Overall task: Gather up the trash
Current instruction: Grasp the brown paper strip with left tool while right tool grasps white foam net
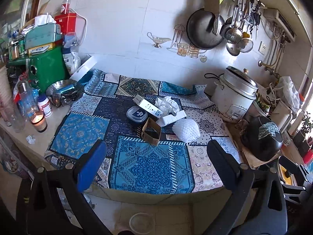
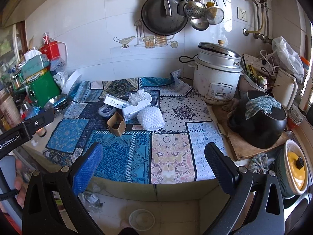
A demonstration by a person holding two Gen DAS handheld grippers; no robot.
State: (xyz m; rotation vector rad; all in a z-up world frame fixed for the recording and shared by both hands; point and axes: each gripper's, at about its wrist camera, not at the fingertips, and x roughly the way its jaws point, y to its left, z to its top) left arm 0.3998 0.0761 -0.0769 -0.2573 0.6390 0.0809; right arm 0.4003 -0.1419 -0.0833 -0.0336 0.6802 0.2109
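Left gripper [image 1: 156, 162] wide open, holding nothing, above the counter [image 1: 58, 115] front edge. Trash sits mid-cloth: lidded plastic cup [image 1: 137, 115], small cardboard box [image 1: 151, 131], long white carton [image 1: 147, 105], crumpled tissue [image 1: 167, 102], white foam net [image 1: 185, 130], all clustered and touching or nearly so. Rice cooker [image 1: 234, 96] right of them. Right gripper [image 2: 153, 161] also wide open, empty.
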